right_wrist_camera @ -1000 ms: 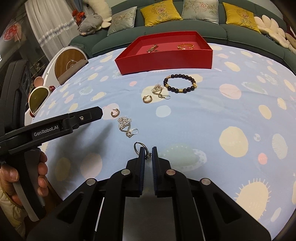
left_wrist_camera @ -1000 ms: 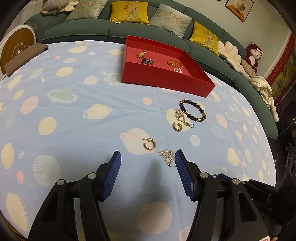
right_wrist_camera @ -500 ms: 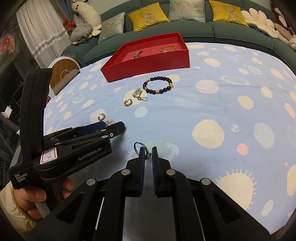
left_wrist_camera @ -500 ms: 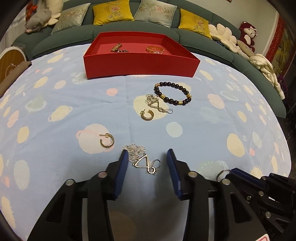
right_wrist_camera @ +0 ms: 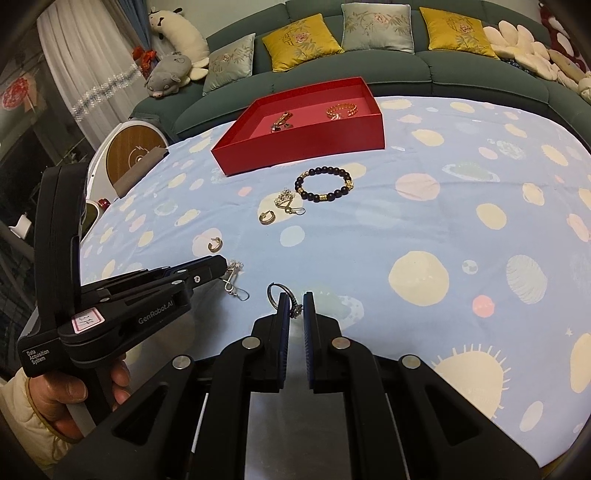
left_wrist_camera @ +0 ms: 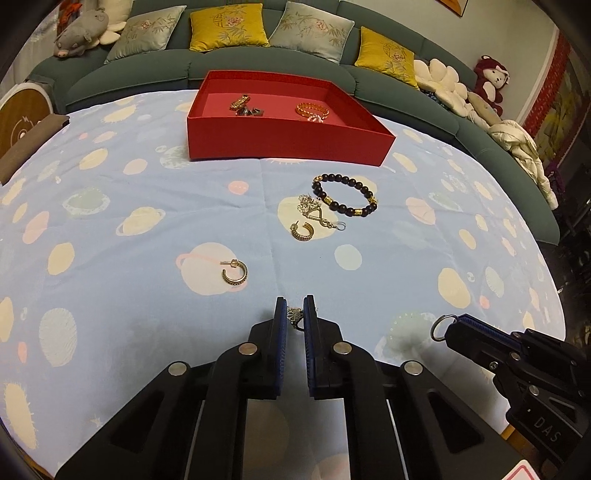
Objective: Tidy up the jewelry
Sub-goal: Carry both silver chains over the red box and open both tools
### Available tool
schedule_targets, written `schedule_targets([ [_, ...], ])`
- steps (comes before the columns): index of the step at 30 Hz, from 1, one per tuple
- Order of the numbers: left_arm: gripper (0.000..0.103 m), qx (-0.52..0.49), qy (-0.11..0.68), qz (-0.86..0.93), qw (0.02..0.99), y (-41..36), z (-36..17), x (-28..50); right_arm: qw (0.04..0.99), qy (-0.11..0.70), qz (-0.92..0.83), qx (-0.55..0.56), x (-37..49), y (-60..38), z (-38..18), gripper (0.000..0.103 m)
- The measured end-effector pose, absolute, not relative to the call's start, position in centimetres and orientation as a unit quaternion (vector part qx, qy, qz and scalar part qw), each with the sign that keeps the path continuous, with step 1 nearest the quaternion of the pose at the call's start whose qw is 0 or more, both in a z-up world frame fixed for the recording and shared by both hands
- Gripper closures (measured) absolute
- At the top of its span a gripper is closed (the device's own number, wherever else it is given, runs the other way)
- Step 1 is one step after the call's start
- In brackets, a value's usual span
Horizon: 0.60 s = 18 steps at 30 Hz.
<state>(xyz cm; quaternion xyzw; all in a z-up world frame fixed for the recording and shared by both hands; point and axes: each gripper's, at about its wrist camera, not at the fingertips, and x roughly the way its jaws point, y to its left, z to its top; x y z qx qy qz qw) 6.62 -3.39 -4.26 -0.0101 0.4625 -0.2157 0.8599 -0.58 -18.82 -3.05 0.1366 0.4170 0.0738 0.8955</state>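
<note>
My left gripper (left_wrist_camera: 295,314) is shut on a silver dangle earring (left_wrist_camera: 294,316); in the right wrist view (right_wrist_camera: 221,267) the earring (right_wrist_camera: 233,282) hangs from its tips just above the cloth. My right gripper (right_wrist_camera: 294,306) is shut on a silver ring (right_wrist_camera: 277,297), also seen in the left wrist view (left_wrist_camera: 441,328). A red tray (left_wrist_camera: 288,138) at the far side holds several gold pieces. On the cloth lie a dark bead bracelet (left_wrist_camera: 345,195), a second silver dangle earring (left_wrist_camera: 317,214) and two gold hoop earrings (left_wrist_camera: 303,232) (left_wrist_camera: 234,272).
The round table wears a blue cloth with pale planets (left_wrist_camera: 110,221). A green sofa with cushions (left_wrist_camera: 229,26) curves behind it. A round wooden-faced object (right_wrist_camera: 135,153) and a brown cloth (left_wrist_camera: 29,144) sit at the left edge.
My left gripper closed on the silver dangle earring, which lay between its open fingers before. The right gripper stays shut on the ring.
</note>
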Motion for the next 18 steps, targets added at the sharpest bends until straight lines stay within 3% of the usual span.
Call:
schedule_targets([
  [9,0.096,-0.03,0.433,-0.227,0.872,-2.1,0.1,6.1,0.905,0.395,0.082,0.137,-0.7,-18.6,-1.0,0.096],
  [18,0.096,-0.045,0.383,-0.237,0.892,-2.0,5.6,10.0,0.927,0.339,0.095,0.129,3.6,-19.5,4.5,0.096],
])
